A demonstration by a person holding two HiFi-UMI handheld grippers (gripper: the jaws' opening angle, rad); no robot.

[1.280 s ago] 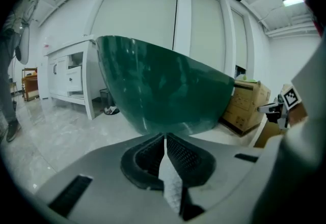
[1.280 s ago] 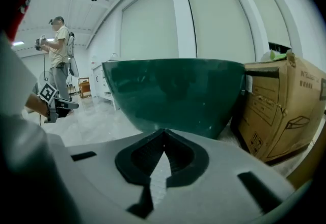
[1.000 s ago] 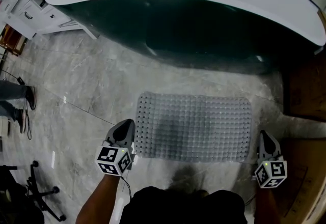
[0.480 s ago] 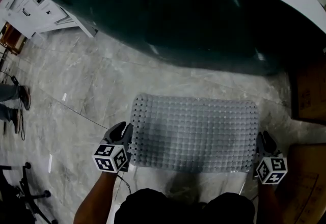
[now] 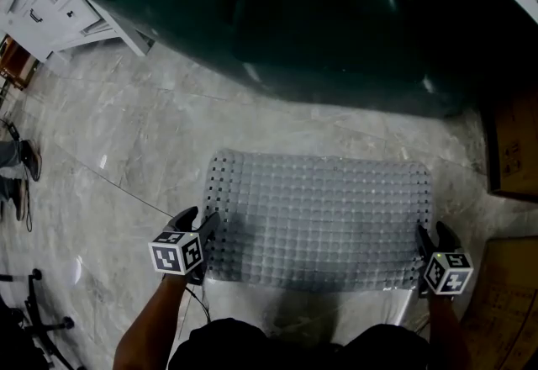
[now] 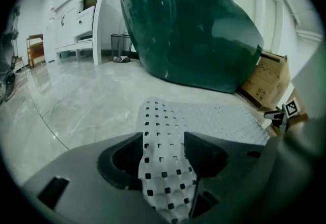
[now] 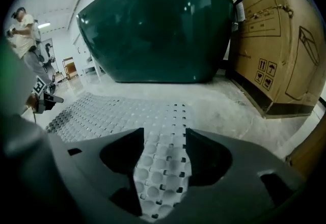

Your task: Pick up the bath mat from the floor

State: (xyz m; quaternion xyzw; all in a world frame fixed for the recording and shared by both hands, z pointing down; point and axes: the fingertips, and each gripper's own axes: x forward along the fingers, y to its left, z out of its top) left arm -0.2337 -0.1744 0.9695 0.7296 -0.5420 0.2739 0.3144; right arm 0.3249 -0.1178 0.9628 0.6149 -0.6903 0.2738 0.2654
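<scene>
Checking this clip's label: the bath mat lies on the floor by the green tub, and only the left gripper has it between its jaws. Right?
Not only the left gripper. The right gripper view shows the bath mat between the right gripper jaws too; both grippers' jaws have just been opening. The rest stands.

Dark grey left gripper (image 5: 196, 224) and right gripper (image 5: 432, 235) bear white cubes (image 5: 176, 255) with black square markers; clothing (image 5: 252, 347) seems black.
</scene>
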